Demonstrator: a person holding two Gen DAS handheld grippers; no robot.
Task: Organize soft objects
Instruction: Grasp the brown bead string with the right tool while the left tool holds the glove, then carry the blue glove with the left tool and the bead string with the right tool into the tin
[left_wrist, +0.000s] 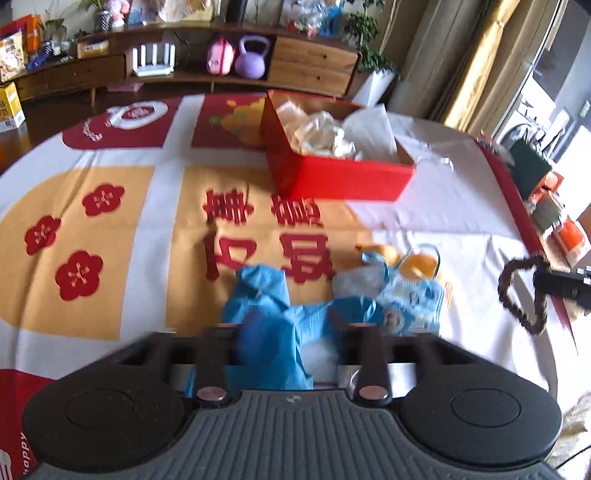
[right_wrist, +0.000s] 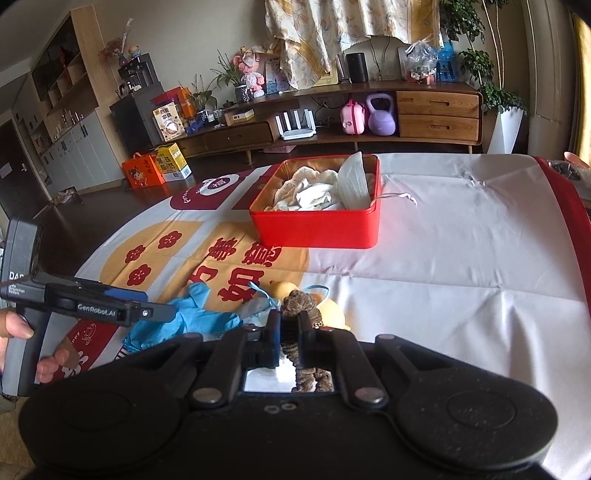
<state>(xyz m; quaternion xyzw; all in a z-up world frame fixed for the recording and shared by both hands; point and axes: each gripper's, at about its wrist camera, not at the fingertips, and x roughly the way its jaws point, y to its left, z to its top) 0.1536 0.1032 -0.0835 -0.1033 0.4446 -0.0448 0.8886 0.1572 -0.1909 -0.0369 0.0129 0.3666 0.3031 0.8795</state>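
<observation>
A crumpled blue glove (left_wrist: 266, 314) (right_wrist: 184, 317) lies on the printed tablecloth (left_wrist: 110, 221). My left gripper (left_wrist: 291, 332) (right_wrist: 162, 314) hangs low over it, open, its fingers (left_wrist: 218, 343) straddling the glove without pressing on it. Just right of the glove lie a blue patterned face mask (left_wrist: 410, 299) and a yellow soft thing (left_wrist: 417, 264) (right_wrist: 332, 310). My right gripper (right_wrist: 290, 325) (left_wrist: 543, 284) is shut on a brown scrunchie (right_wrist: 299, 299) (left_wrist: 521, 295), held above the cloth near these things. Farther back stands an open red tin (left_wrist: 340, 181) (right_wrist: 317, 229) holding white cloths and a mask.
A person's hand (right_wrist: 22, 332) grips the left tool's handle. A white string (right_wrist: 399, 197) trails from the tin. Beyond the table stands a low wooden cabinet (right_wrist: 436, 114) with a purple kettlebell (right_wrist: 382, 118); boxes (right_wrist: 155, 170) sit on the floor. The table's red edge (right_wrist: 565, 206) runs along the right.
</observation>
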